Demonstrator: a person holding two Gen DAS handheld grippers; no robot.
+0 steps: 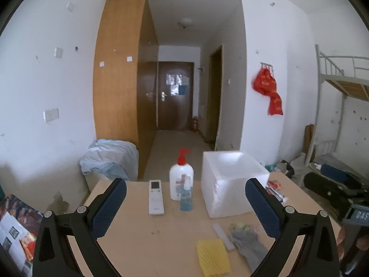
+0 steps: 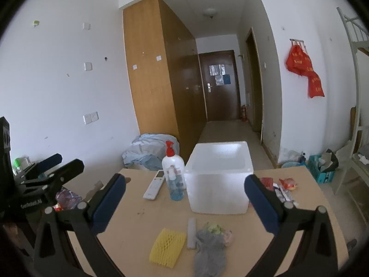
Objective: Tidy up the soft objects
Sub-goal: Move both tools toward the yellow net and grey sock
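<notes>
On the wooden table [image 1: 138, 237] lie a yellow foam net sleeve [image 1: 213, 257], a white foam roll [image 1: 223, 236], a grey cloth [image 1: 250, 245] and a small greenish soft item [image 1: 239, 226]. They also show in the right wrist view: sleeve [image 2: 168, 247], roll [image 2: 191, 232], cloth [image 2: 209, 251]. A white foam box [image 1: 233, 182] [image 2: 218, 180] stands open behind them. My left gripper [image 1: 184, 210] is open and empty above the table's near side. My right gripper [image 2: 184, 207] is open and empty, with the soft items just below it.
A white pump bottle [image 1: 181, 177], a small blue bottle [image 1: 186, 196] and a white remote [image 1: 155, 196] stand left of the box. Red snack packets [image 2: 280, 185] lie to its right. The left gripper [image 2: 43, 175] appears at the right view's left edge.
</notes>
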